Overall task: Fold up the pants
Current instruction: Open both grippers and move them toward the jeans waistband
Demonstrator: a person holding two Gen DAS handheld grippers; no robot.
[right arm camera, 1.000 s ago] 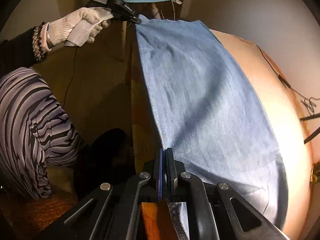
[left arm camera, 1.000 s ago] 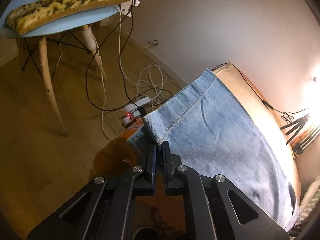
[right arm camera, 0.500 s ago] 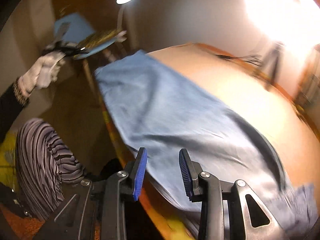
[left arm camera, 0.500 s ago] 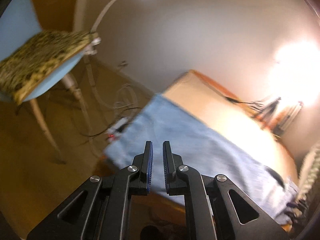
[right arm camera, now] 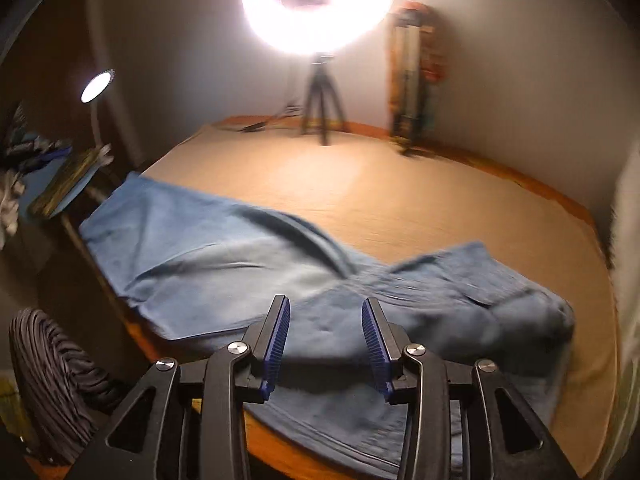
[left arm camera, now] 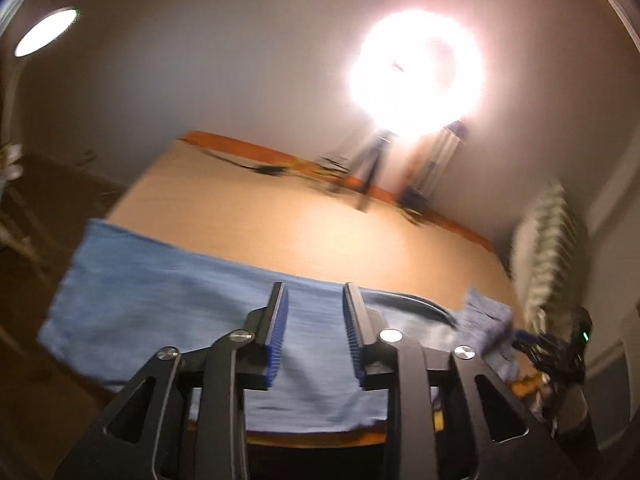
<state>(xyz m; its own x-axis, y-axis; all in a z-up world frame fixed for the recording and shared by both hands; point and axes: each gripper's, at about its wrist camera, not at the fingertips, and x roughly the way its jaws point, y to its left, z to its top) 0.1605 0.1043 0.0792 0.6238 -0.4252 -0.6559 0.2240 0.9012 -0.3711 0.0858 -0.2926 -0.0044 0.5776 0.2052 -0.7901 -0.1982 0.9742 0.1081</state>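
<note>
Blue denim pants [right arm camera: 224, 256] lie along the near edge of a beige bed [right arm camera: 400, 200], legs stretched to the left and the waist bunched at the right [right arm camera: 520, 312]. They also show in the left wrist view [left arm camera: 160, 304]. My left gripper [left arm camera: 314, 320] is open and empty, held above the middle of the pants. My right gripper [right arm camera: 325, 328] is open and empty, held above the pants near the seat. Neither gripper touches the cloth.
A bright ring light on a tripod [right arm camera: 320, 92] stands at the far side of the bed. A lamp [right arm camera: 96, 88] and a blue chair with a leopard cushion [right arm camera: 68, 176] stand at the left. A white radiator [left arm camera: 548, 248] is at the right.
Both grippers have let go of the pants, opened, and lifted back. The pants now lie on the bed.
</note>
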